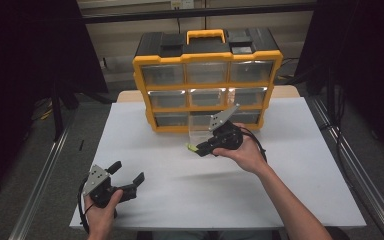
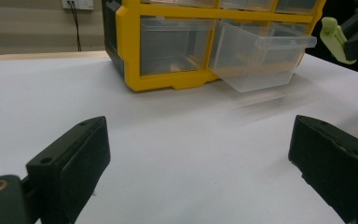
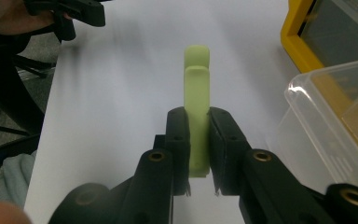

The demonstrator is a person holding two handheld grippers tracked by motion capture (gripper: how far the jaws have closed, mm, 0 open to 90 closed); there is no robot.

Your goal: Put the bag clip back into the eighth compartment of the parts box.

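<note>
Your right gripper [image 3: 198, 154] clenches green clip [image 3: 197, 102]: light, stiff plastic, likely slippery; grip flat sides mid-length. Left gripper [image 2: 200, 158] released, empty. Clear drawer [image 2: 261, 60] pulled out.

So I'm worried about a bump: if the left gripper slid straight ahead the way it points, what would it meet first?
Probably the pulled-out clear drawer of the yellow organizer; white table lies bare between the open left gripper and it. Depth is hard to judge.

Left gripper [image 1: 128, 176], jaws spread wide, held low at near left; right gripper [image 1: 195, 148], jaws clamped, raised mid-counter.
</note>
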